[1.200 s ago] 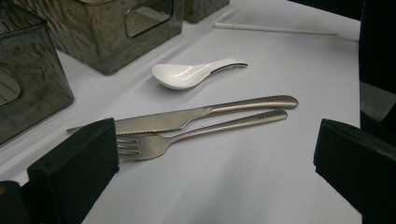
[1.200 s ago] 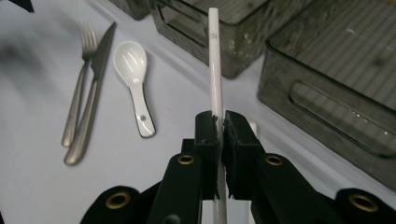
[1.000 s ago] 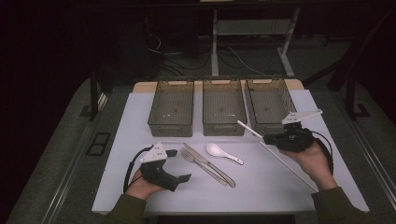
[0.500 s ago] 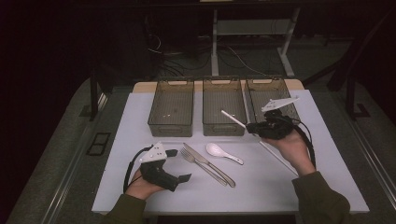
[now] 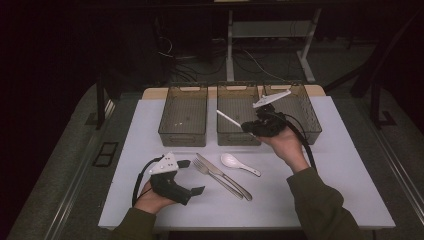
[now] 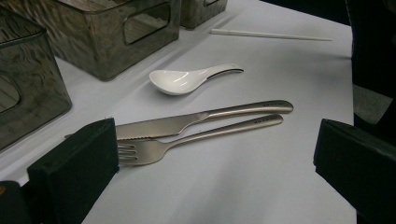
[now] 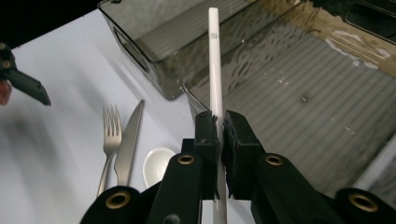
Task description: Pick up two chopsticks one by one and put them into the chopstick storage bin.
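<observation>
Lettering near the white chopstick's (image 7: 214, 70) tip is too small to read; your right gripper (image 7: 218, 122) clamps that chopstick above the middle bin (image 7: 299, 93), while your left gripper (image 6: 210, 154) gapes wide, empty.

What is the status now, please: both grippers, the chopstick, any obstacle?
Right gripper shut on white chopstick, over middle bin. Left gripper open, resting on table. Second chopstick on table. Nothing in the way.

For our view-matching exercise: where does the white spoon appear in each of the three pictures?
High view: white spoon lower centre, right of the fork and knife.
Left gripper view: upper centre, beyond knife and fork.
Right gripper view: bottom centre, just left of the jaws.
Shared landmark: the fork and knife lying side by side.
</observation>
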`<state>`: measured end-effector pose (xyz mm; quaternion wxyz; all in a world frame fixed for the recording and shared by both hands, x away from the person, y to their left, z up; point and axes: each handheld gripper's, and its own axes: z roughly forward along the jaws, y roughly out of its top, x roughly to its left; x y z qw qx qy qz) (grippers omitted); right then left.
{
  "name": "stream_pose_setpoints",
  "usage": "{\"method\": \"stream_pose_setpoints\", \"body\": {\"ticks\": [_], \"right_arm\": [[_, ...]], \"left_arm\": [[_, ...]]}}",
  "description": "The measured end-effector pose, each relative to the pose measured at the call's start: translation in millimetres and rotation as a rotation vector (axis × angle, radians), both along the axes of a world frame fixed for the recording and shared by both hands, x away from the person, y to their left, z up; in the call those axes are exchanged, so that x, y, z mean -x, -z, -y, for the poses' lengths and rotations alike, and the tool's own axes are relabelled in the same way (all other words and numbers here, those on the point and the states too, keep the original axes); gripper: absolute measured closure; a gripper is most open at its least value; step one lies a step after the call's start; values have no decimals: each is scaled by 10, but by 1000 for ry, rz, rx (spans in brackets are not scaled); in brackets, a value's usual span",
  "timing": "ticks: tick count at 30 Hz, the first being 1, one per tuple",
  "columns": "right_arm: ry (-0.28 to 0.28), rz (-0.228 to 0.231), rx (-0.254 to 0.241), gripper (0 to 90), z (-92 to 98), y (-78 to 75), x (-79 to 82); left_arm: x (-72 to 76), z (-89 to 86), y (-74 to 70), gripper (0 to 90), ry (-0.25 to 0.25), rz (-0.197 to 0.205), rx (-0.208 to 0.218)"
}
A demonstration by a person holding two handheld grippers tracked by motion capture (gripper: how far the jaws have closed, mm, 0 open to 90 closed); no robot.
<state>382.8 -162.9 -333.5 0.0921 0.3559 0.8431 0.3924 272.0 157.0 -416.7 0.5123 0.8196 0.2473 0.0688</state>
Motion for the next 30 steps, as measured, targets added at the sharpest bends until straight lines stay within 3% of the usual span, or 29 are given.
{"method": "stream_pose_setpoints", "body": {"ticks": [10, 30], "right_arm": [[6, -11, -4, 843, -322, -47, -214], [-2, -51, 49, 843, -1103, 26, -657]], "left_arm": [[-3, 2, -1, 0, 3, 2, -5], [-9, -2, -4, 0, 20, 7, -6]]}}
